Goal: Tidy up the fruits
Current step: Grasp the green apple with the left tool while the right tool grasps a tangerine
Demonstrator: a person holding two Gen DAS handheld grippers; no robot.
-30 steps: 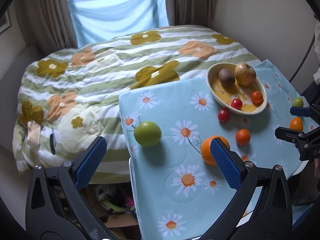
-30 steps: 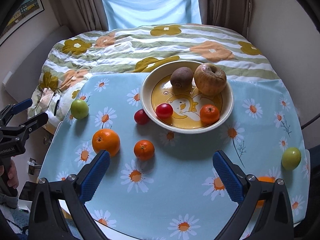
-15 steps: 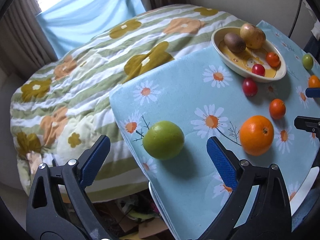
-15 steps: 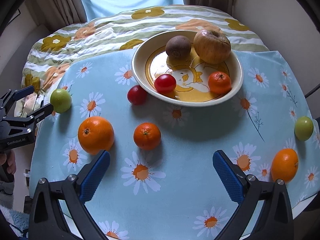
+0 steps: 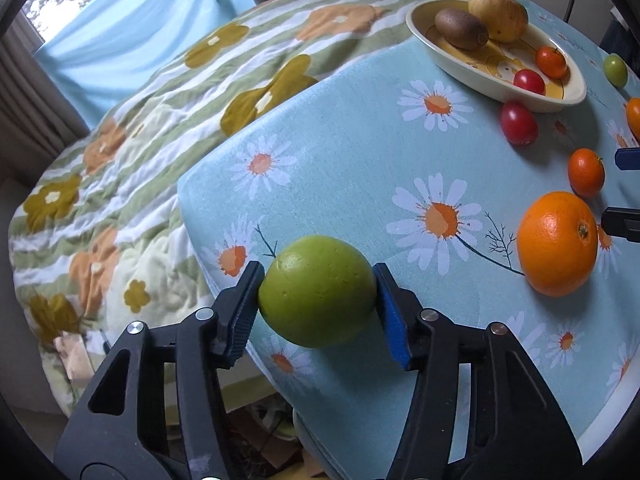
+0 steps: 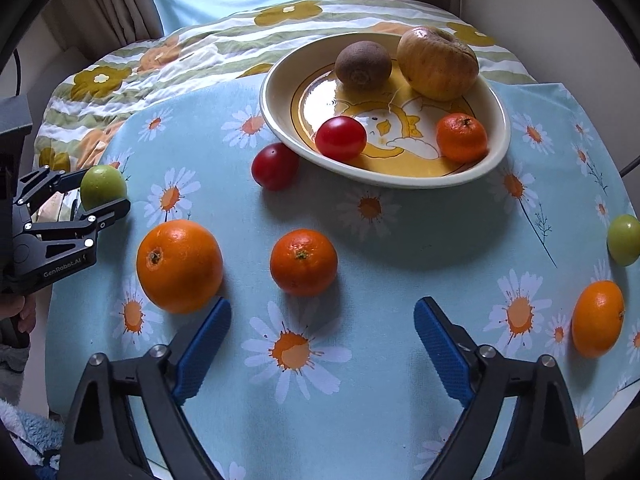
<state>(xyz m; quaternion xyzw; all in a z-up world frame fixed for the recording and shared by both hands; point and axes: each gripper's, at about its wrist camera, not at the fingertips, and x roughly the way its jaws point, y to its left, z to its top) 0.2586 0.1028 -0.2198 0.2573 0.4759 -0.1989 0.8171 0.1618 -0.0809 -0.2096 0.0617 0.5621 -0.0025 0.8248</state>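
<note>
My left gripper (image 5: 318, 300) is shut on a green apple (image 5: 318, 290) at the table's left edge; it also shows in the right wrist view (image 6: 102, 186). My right gripper (image 6: 322, 340) is open and empty above the cloth, just short of a small mandarin (image 6: 303, 261), with a large orange (image 6: 179, 266) to its left. A cream bowl (image 6: 494, 160) holds a kiwi (image 6: 363, 65), a brown apple (image 6: 438, 63), a red tomato (image 6: 340, 138) and a mandarin (image 6: 461, 137). A second red tomato (image 6: 275, 166) lies beside the bowl.
A small green fruit (image 6: 623, 239) and an orange (image 6: 597, 318) lie at the table's right edge. The daisy tablecloth (image 6: 400, 240) covers the table. A floral quilted bed (image 5: 140, 128) lies beyond the table. The table edge drops off beside the left gripper.
My left gripper moved forward around the green apple and closed on it. My right gripper moved forward and lower towards the small mandarin.
</note>
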